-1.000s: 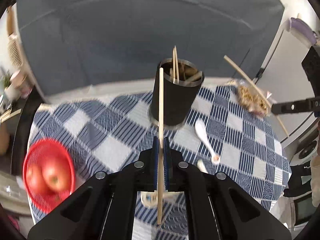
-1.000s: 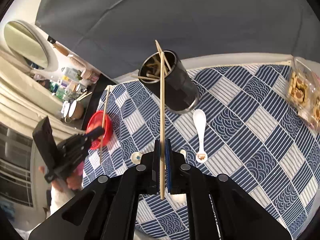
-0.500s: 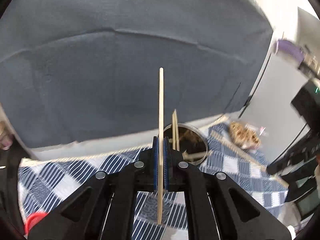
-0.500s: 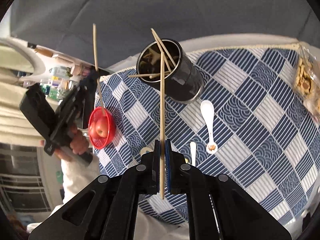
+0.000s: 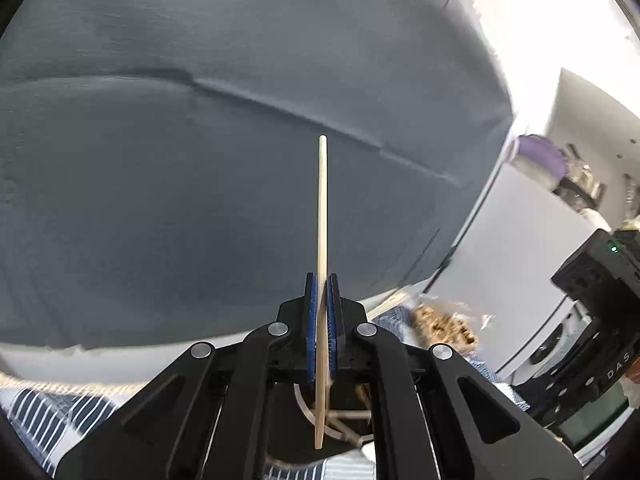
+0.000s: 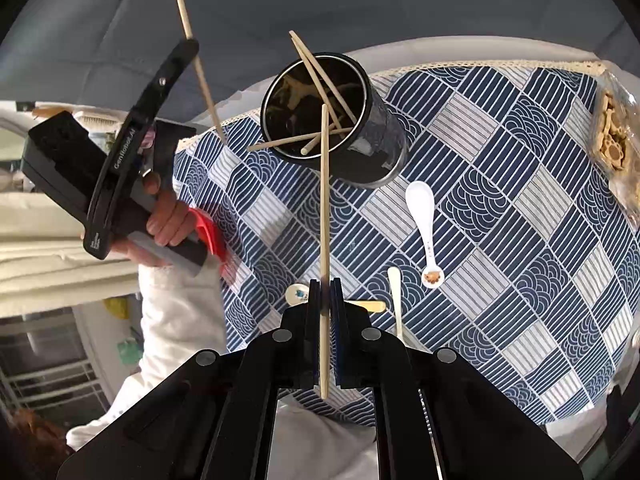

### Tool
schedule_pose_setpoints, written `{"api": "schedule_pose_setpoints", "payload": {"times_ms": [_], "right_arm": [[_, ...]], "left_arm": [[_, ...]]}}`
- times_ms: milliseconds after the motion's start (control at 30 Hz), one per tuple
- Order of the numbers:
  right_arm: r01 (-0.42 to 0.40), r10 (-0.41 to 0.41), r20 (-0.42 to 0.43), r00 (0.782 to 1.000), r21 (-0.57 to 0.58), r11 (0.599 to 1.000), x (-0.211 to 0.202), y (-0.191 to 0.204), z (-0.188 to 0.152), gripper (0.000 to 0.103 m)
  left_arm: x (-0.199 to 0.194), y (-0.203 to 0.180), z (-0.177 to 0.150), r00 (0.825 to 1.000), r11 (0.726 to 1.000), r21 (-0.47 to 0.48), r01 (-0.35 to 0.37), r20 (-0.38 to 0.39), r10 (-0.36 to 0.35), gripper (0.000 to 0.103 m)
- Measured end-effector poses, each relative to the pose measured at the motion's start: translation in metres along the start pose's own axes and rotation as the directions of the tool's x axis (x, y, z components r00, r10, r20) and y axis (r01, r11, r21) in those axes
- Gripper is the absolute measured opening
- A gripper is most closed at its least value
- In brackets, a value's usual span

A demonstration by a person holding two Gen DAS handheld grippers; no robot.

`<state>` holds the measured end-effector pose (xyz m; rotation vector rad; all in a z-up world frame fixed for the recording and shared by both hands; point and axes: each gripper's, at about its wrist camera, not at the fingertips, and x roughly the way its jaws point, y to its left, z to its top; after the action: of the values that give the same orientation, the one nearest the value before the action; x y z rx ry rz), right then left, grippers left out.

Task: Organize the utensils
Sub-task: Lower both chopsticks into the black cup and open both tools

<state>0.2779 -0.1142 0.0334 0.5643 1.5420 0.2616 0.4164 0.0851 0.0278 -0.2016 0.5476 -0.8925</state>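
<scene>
My left gripper (image 5: 321, 280) is shut on a wooden chopstick (image 5: 322, 208) that points up at the grey sofa back; its lower end hangs over the holder's mouth (image 5: 320, 420), seen between the jaws. In the right wrist view the left gripper (image 6: 182, 50) holds that chopstick (image 6: 196, 60) tilted, left of the black utensil holder (image 6: 332, 116), which holds several chopsticks. My right gripper (image 6: 325, 286) is shut on another chopstick (image 6: 325, 208), its tip over the holder's rim.
A white spoon (image 6: 425, 224), a second spoon (image 6: 297, 293) and two flat sticks (image 6: 395, 300) lie on the blue checked tablecloth (image 6: 500, 240). A red basket (image 6: 210, 232) stands at the left edge, a snack packet (image 6: 610, 140) at the right.
My left gripper has tilted further up and closed in over the holder, so the table has dropped out of its view. My right gripper has come closer to the holder.
</scene>
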Motion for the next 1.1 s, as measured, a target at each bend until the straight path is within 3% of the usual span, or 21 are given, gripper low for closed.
{"api": "schedule_pose_setpoints", "payload": {"times_ms": [167, 467, 967, 1100], "right_arm": [[-0.035, 0.035, -0.004, 0.999, 0.066, 0.997, 0.004, -0.004, 0.004, 0.005], [-0.097, 0.1, -0.013, 0.995, 0.159, 0.982, 0.014, -0.009, 0.014, 0.005], [-0.113, 0.113, 0.015, 0.994, 0.267, 0.957, 0.018, -0.021, 0.048, 0.005], [-0.133, 0.125, 0.048, 0.991, 0.303, 0.944, 0.014, -0.022, 0.055, 0.005]], "left_arm": [[0.022, 0.006, -0.001, 0.998, 0.998, -0.029, 0.061, 0.027, -0.06, 0.005], [0.044, 0.009, -0.028, 0.994, 0.993, -0.044, 0.11, -0.02, -0.111, 0.005], [0.025, 0.006, -0.052, 0.99, 0.995, 0.042, 0.089, -0.11, -0.084, 0.005], [0.022, -0.001, -0.056, 0.99, 0.995, 0.096, 0.04, -0.142, -0.027, 0.008]]}}
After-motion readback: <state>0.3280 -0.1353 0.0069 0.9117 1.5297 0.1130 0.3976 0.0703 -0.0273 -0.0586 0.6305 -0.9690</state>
